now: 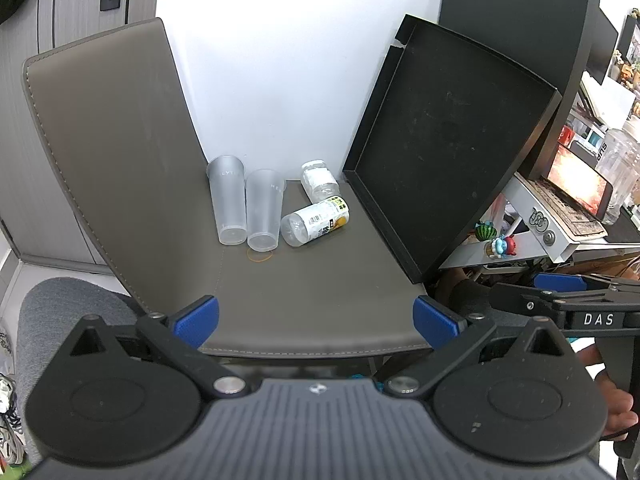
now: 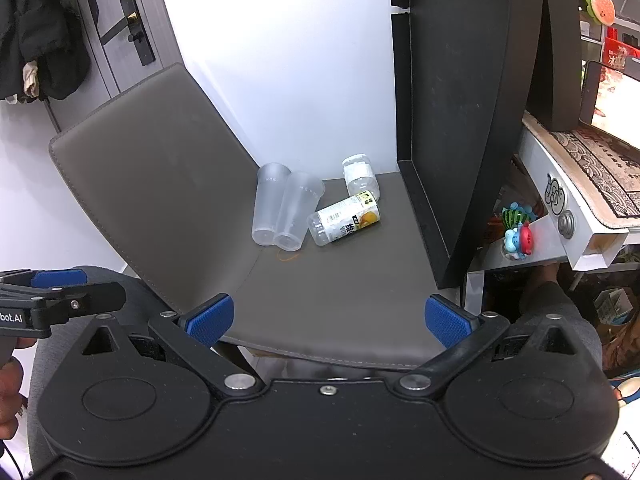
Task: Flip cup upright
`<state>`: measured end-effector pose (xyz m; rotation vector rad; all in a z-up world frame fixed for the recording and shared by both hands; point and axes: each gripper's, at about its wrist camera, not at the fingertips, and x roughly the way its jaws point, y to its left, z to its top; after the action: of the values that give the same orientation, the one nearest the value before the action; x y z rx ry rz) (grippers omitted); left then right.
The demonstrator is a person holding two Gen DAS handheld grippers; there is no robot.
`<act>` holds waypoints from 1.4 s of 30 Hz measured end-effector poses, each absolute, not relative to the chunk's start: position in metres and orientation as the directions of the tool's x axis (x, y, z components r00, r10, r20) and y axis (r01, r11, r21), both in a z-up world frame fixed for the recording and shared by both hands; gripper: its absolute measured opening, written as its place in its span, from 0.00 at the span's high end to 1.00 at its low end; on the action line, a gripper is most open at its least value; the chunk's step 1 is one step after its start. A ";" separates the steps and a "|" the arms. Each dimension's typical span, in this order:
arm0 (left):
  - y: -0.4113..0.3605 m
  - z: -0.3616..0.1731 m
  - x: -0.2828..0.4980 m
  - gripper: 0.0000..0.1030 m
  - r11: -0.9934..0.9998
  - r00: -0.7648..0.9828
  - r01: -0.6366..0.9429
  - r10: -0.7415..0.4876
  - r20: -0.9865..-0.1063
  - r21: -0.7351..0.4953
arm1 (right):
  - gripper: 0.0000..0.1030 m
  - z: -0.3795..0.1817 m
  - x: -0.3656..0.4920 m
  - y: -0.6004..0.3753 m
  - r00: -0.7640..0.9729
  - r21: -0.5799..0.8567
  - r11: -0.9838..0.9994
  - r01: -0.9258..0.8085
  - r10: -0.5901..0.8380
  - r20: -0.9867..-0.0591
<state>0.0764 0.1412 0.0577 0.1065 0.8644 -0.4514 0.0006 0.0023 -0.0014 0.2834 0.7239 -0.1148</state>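
Two frosted clear plastic cups stand side by side on the grey mat, mouths up: the left cup [image 1: 228, 200] [image 2: 269, 204] and the right cup [image 1: 264, 210] [image 2: 298, 211]. My left gripper [image 1: 316, 322] is open and empty, held back near the mat's front edge. My right gripper [image 2: 328, 320] is open and empty, also at the front edge. Both are well short of the cups. The right gripper [image 1: 560, 300] shows at the right of the left wrist view; the left gripper [image 2: 52, 292] shows at the left of the right wrist view.
Two small bottles lie on their sides right of the cups: a labelled one [image 1: 316, 222] [image 2: 346, 220] and one behind it [image 1: 320, 180] [image 2: 360, 176]. A black tray [image 1: 448, 148] [image 2: 448, 120] leans upright at the right. The grey mat [image 1: 320, 288] [image 2: 340, 280] curves up at left.
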 end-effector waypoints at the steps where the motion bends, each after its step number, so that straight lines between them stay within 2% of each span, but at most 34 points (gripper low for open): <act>1: 0.142 0.058 0.076 0.00 0.901 0.561 0.425 -0.340 -0.755 -0.089 | 0.00 -0.002 0.001 0.002 0.745 0.215 0.956 0.200 -0.006 -0.668; 42: 0.141 0.057 0.076 0.00 0.899 0.561 0.429 -0.345 -0.753 -0.092 | 0.00 -0.003 0.002 0.003 0.740 0.200 0.959 0.201 -0.015 -0.673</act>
<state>0.0757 0.1411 0.0566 0.1058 0.8625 -0.4571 0.0018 0.0026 -0.0029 0.2687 0.7304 -0.1202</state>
